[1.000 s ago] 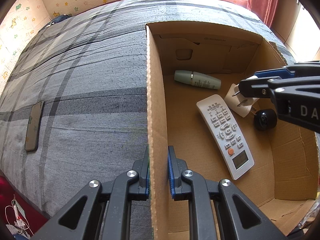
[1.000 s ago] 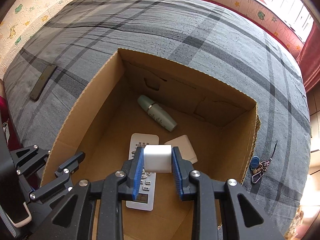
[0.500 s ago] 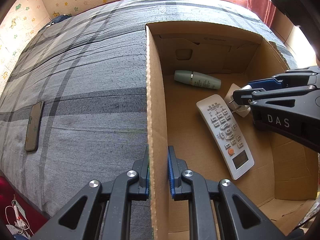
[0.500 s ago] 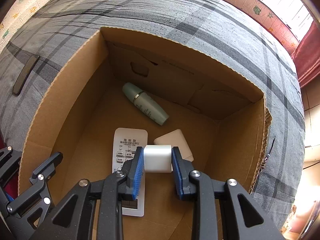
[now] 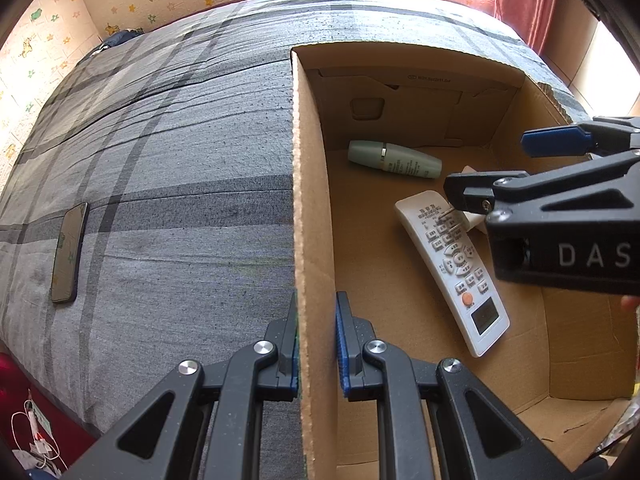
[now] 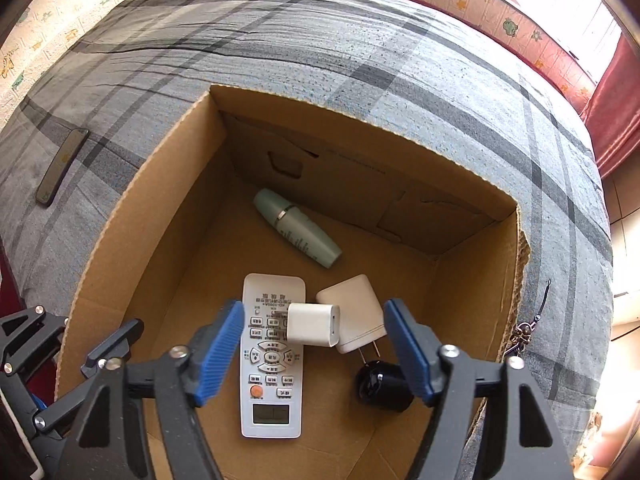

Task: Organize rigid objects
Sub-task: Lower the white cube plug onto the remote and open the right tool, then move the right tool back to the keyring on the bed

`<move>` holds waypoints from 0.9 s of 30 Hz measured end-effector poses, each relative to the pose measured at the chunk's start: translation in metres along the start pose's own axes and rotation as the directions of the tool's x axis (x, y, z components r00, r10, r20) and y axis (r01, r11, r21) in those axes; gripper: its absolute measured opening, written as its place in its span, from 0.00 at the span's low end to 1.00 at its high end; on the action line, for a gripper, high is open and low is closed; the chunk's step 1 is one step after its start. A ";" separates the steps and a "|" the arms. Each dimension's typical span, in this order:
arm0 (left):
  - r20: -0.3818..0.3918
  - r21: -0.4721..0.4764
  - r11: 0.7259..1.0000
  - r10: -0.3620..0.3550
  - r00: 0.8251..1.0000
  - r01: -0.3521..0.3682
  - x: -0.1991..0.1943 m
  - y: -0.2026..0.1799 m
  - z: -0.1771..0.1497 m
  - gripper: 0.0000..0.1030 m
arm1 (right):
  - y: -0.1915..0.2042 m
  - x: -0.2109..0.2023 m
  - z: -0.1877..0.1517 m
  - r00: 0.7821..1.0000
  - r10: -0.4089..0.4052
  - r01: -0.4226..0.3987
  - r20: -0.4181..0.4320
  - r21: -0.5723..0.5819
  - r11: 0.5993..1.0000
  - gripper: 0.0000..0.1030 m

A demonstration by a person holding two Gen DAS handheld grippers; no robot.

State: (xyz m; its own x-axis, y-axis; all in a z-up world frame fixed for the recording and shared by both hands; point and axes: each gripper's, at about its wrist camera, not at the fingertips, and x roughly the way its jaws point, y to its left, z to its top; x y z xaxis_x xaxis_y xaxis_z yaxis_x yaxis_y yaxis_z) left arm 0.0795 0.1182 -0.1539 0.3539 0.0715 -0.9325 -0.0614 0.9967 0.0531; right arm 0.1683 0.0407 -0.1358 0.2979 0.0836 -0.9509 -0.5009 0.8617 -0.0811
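Opening right gripper (image 6: 314, 354) — white charger cube (image 6: 313, 325) free; inside cardboard box (image 6: 168, 216).

- The black plastic body of the right gripper (image 5: 556, 168), seen from the left wrist view, bears the pale capital letters "DAS"; anything further is cut off by the picture's edge.
- The inner back wall of the brown cardboard box (image 5: 416, 96) carries a small printed line with a round mark before it; its characters are too small to read.
- The white rectangular remote control (image 6: 271, 354) has printed characters at its top end and on its buttons, too small to read.
- The pale green cylindrical bottle (image 6: 298, 232) has fine print along its side, unreadable.
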 end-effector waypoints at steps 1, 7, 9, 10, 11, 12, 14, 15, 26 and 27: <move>0.000 0.000 1.000 0.000 1.000 0.000 0.000 0.000 0.000 0.15 | 0.001 -0.002 0.000 1.000 -0.001 0.001 0.006 -0.005 1.000 0.95; 0.000 0.000 1.000 0.000 1.000 0.000 0.000 0.001 0.000 0.15 | 0.004 -0.010 0.002 0.999 0.001 -0.001 0.039 -0.002 1.000 1.00; 0.000 0.000 1.000 0.000 1.000 0.000 0.000 0.001 0.000 0.15 | 0.003 -0.013 0.003 0.999 -0.001 0.001 0.043 -0.001 1.000 1.00; 0.000 -0.001 1.000 0.001 1.000 -0.001 0.000 0.001 0.000 0.15 | 0.002 -0.014 0.003 0.999 0.000 0.000 0.047 -0.001 1.000 1.00; 0.000 -0.002 1.000 0.000 1.000 0.000 -0.001 0.001 0.000 0.15 | 0.001 -0.017 0.003 0.999 0.001 -0.001 0.051 0.003 1.000 1.00; -0.001 -0.002 1.000 0.000 1.000 0.000 -0.001 0.001 0.000 0.15 | 0.000 -0.019 0.002 0.999 0.001 -0.001 0.054 0.007 1.000 1.00; -0.001 -0.002 1.000 0.000 1.000 0.000 -0.001 0.002 0.000 0.15 | -0.002 -0.024 0.002 0.998 0.004 -0.005 0.056 0.014 1.000 1.00; -0.001 -0.001 1.000 0.001 1.000 -0.001 -0.001 0.001 0.000 0.15 | -0.004 -0.027 0.002 0.998 0.005 -0.006 0.059 0.017 1.000 1.00; -0.003 -0.001 1.000 0.002 1.000 -0.002 -0.001 0.001 0.001 0.15 | -0.038 -0.063 -0.003 0.995 0.004 -0.010 0.097 0.057 0.998 1.00; -0.003 -0.001 1.000 0.002 1.000 -0.002 -0.001 0.001 0.001 0.15 | -0.043 -0.067 -0.004 0.995 0.002 -0.009 0.101 0.063 0.998 1.00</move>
State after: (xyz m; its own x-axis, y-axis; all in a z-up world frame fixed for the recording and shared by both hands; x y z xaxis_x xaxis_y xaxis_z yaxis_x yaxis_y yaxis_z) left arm 0.0805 0.1196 -0.1525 0.3515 0.0732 -0.9333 -0.0627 0.9965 0.0545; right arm 0.1667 -0.0036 -0.0701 0.3774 0.1360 -0.9160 -0.4511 0.8909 -0.0536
